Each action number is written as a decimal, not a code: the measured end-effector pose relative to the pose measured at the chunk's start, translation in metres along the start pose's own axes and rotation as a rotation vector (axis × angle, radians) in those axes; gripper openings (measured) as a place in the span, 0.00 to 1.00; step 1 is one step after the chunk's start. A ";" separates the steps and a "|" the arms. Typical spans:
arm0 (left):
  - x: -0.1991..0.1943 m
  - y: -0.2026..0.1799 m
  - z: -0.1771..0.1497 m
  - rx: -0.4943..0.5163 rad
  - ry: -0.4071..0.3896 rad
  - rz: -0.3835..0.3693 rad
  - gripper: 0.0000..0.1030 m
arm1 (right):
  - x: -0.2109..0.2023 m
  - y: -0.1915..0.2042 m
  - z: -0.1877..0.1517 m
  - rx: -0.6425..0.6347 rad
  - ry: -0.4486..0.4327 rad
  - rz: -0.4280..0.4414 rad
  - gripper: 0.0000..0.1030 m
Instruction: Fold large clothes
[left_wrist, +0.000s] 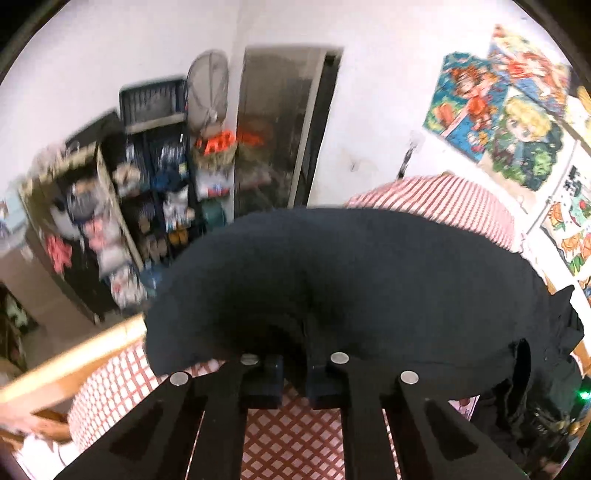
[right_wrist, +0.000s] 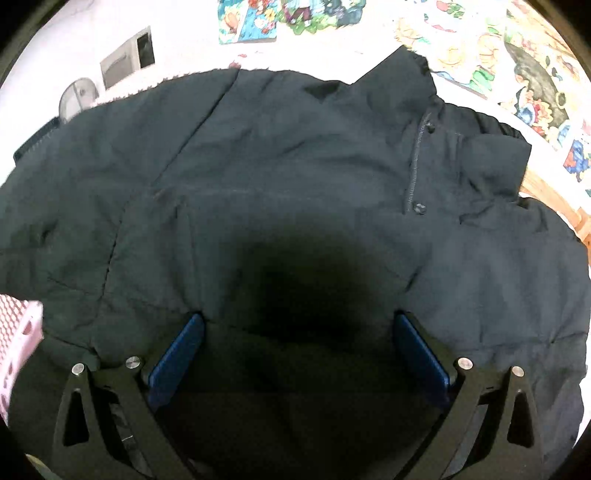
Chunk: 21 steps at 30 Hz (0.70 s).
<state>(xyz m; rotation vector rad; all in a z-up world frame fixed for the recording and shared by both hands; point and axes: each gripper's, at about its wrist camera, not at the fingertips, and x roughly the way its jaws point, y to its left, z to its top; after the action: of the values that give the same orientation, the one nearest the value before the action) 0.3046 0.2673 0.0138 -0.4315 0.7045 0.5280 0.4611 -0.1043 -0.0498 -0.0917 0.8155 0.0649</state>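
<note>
- The dark jacket (right_wrist: 280, 177) lies spread over a surface covered with a red-and-white checked cloth (left_wrist: 291, 443); in the right wrist view it fills almost the whole frame, its collar and snap-button placket (right_wrist: 417, 162) toward the upper right.
- The left gripper (left_wrist: 294, 380) has its jaws drawn narrow, with only a slim gap between the dark blue pads (left_wrist: 266, 384). The jacket's edge bulges just ahead of the tips, but blur and the dark fabric make it impossible to tell whether any cloth is pinched.
- The right gripper (right_wrist: 298, 354) stands wide apart, its blue pads (right_wrist: 177, 354) resting on or just above the jacket, with fabric between them and nothing clamped.
- A pink perforated basket (right_wrist: 18, 332) shows at the left edge of the right wrist view, just beside the jacket's hem; its contents are out of sight.
- In the left wrist view, an open shelf unit (left_wrist: 155, 192) against the far wall is packed with blurred small items, and a dark crate (left_wrist: 153, 99) sits on top; what the crate holds cannot be told.
- A wooden rail (left_wrist: 70, 362) runs beside the checked cloth at lower left.
- Colourful cartoon posters (left_wrist: 506, 110) hang on the white wall.
</note>
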 end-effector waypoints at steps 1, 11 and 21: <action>-0.010 -0.006 0.003 0.018 -0.048 -0.010 0.07 | -0.006 -0.001 0.001 0.008 -0.017 0.001 0.98; -0.101 -0.128 0.056 0.344 -0.410 -0.231 0.06 | -0.076 -0.041 0.018 0.137 -0.195 -0.013 0.98; -0.158 -0.278 0.018 0.674 -0.287 -0.779 0.06 | -0.100 -0.131 -0.006 0.347 -0.194 -0.207 0.98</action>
<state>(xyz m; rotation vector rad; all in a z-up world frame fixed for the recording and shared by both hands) 0.3757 0.0104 0.1911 0.0289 0.3536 -0.3838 0.4001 -0.2377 0.0265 0.1563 0.6096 -0.2596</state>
